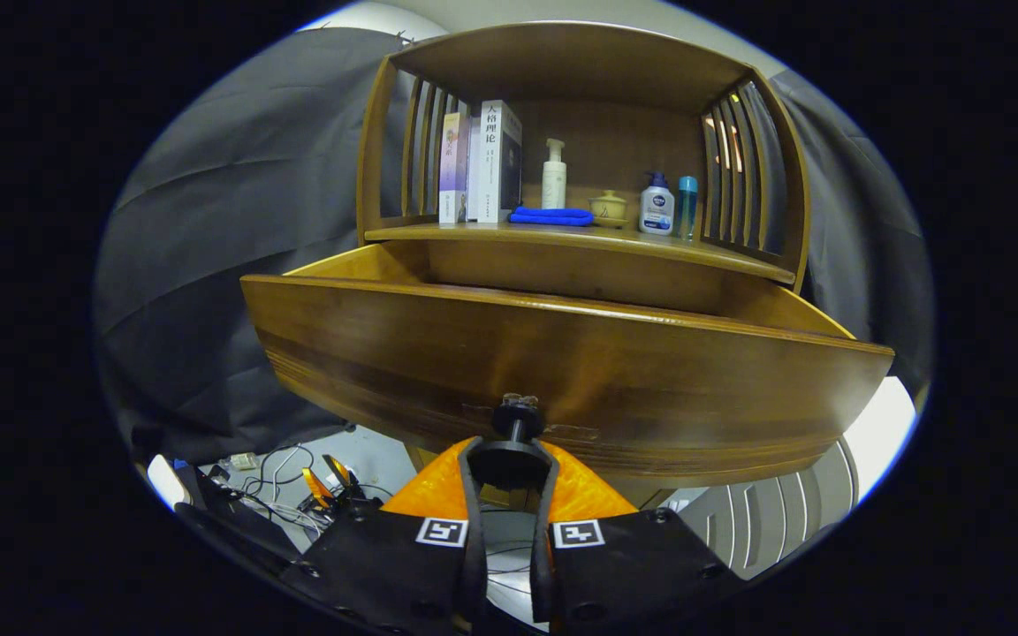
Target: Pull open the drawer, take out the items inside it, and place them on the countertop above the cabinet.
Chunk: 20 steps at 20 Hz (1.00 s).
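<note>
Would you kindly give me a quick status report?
Fingers shut on drawer knob. Drawer pulled out. Contents hidden behind its front. Nothing in the way.

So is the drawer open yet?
Open: the drawer stands out from under the shelf, side walls showing. The claw is shut on its knob.

hand-held gripper [513,442]: two square black-and-white coded tags; black plates with screws; fingers closed round a knob
</note>
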Available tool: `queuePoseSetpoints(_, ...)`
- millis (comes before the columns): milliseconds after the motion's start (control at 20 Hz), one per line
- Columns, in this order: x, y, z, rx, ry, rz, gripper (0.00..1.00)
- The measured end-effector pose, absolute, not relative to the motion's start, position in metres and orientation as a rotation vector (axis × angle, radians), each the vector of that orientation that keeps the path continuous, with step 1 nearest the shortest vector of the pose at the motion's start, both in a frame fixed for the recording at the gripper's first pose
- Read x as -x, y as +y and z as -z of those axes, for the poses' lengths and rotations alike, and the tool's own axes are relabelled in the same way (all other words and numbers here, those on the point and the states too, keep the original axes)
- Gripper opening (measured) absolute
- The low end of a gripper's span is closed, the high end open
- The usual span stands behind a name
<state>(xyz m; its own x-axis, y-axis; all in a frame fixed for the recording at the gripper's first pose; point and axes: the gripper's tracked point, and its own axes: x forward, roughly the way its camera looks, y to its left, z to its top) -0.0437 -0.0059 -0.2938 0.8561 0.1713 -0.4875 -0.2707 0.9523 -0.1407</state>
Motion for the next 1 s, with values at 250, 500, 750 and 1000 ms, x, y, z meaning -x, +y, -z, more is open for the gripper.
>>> queuePoseSetpoints(250, 0.057, -0.004, 0.280, 0.195, 0.534, -0.305, 0.64)
queuePoseSetpoints(500, 0.071, -0.012, 0.244, 0.197, 0.489, -0.309, 1.00)
queuePoseSetpoints(750, 0.080, -0.014, 0.224, 0.149, 0.484, -0.320, 1.00)
queuePoseSetpoints(1000, 0.076, -0.008, 0.195, 0.037, 0.456, -0.320, 0.99)
